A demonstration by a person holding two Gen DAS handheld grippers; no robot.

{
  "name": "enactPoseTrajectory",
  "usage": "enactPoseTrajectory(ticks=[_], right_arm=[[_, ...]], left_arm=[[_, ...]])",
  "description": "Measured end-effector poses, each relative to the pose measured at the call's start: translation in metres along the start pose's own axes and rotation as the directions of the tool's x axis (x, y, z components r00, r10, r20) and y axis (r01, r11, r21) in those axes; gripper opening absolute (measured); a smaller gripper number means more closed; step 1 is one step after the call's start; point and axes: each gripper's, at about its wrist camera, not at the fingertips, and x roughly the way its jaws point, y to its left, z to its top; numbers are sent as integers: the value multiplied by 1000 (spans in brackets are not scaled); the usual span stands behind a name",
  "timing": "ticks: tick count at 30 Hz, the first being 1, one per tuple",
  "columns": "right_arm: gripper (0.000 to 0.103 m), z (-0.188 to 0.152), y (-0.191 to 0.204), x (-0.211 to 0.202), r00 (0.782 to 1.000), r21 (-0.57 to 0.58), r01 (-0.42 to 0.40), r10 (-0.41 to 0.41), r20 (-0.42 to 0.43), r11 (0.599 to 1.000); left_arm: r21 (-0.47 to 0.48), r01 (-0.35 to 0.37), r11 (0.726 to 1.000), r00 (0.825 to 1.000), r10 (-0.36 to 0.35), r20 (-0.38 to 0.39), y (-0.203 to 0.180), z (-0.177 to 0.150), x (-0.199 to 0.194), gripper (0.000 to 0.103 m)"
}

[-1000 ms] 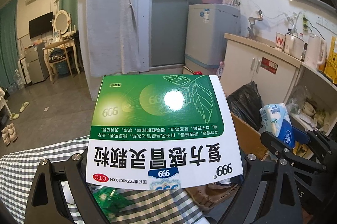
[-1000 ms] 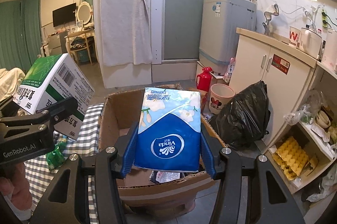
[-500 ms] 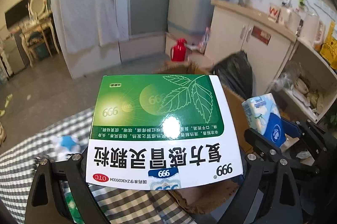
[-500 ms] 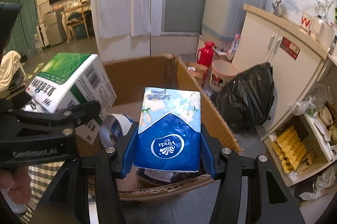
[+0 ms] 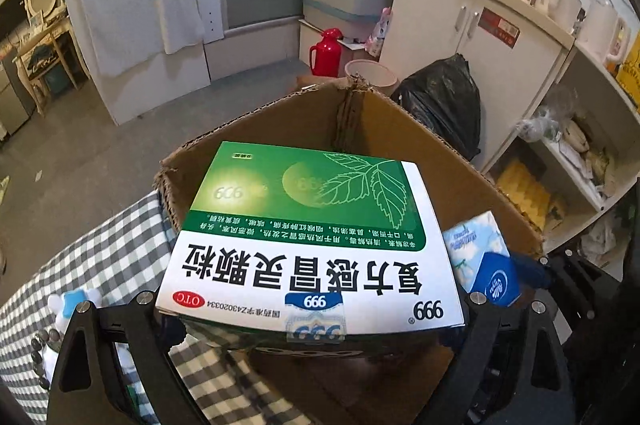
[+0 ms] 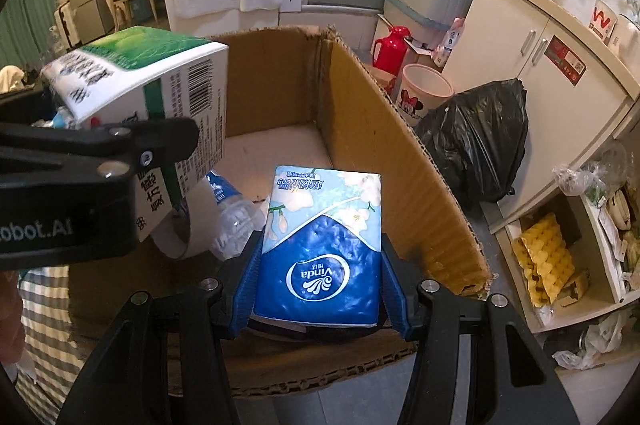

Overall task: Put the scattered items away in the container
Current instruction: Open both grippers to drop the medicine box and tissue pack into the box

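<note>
My left gripper [image 5: 308,309] is shut on a green and white medicine box [image 5: 312,237], held tilted over the open cardboard box [image 5: 460,181]. In the right wrist view the same medicine box [image 6: 160,97] hangs over the carton's left side in the left gripper [image 6: 132,161]. My right gripper [image 6: 318,289] is shut on a blue and white tissue pack [image 6: 320,245], its blue pads [image 6: 248,281] pressing both sides, above the cardboard box [image 6: 380,145]. That tissue pack [image 5: 484,257] shows at the right of the left wrist view. A plastic water bottle [image 6: 232,205] and a tape roll [image 6: 180,237] lie inside the carton.
A checked cloth [image 5: 112,249] covers the table left of the carton, with a small blue and white toy [image 5: 72,301] and a bead string [image 5: 40,353] on it. Beyond the carton stand a black rubbish bag [image 6: 476,141], a bin [image 6: 424,89], a red flask [image 6: 394,49] and white cabinets [image 6: 540,73].
Both grippers have come down and tilted forward over the carton with their loads. The medicine box has moved from above the table to over the carton's opening.
</note>
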Motion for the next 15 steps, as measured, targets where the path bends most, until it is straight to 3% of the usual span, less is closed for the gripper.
enactPoseTrajectory(ticks=[5, 9, 15], right_arm=[[54, -2, -3, 3, 1000, 11, 0, 0, -3, 1000], [84, -1, -2, -2, 1000, 3, 12, -12, 24, 1000], [84, -1, 1, -16, 998, 10, 11, -12, 69, 1000]], left_arm=[[1, -5, 1000, 1000, 5, -27, -3, 4, 12, 95], [-2, -10, 1000, 1000, 10, -28, -4, 6, 14, 97], [-42, 14, 999, 999, -15, -28, 1, 8, 12, 98]])
